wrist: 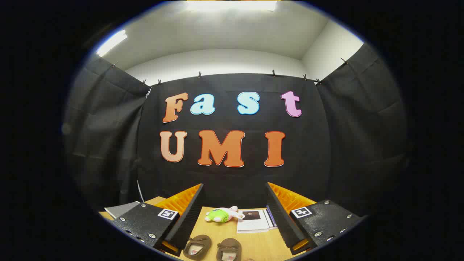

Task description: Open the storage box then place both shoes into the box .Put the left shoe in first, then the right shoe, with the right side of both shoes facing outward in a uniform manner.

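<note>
Two small brown shoes lie side by side on the wooden table [253,243], low between my fingers: the left-hand shoe [197,247] close to my left finger and the right-hand shoe [229,250] beside it. My gripper [235,194] is open, held level above the table, with nothing between its fingers. The fingers stand wide apart and point toward the black back wall, well above the shoes.
A green and pink plush toy [222,214] lies beyond the shoes. To its right sits a stack of printed papers [255,220]. A grey book or folder [121,209] lies at the table's left side. Black cloth walls close in the booth.
</note>
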Demonstrator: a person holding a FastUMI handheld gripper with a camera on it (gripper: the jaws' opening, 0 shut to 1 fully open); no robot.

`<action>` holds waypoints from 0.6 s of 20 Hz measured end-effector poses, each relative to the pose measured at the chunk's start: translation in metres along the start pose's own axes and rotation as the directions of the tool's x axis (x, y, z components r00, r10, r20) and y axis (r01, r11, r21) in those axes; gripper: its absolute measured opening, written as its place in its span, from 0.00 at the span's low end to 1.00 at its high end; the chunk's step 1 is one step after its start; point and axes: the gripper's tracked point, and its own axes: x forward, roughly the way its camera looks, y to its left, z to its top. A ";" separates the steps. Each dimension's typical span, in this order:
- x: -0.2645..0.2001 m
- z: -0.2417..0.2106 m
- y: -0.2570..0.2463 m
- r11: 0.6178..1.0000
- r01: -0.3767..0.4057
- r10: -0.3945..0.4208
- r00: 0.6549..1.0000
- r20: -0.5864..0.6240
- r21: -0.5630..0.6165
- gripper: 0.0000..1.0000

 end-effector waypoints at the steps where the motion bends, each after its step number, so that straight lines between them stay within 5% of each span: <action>1: 0.001 -0.001 0.003 1.000 -0.008 0.008 1.000 -0.002 -0.001 0.98; 12: 0.003 -0.003 0.025 0.999 -0.048 0.048 0.999 0.005 0.001 0.98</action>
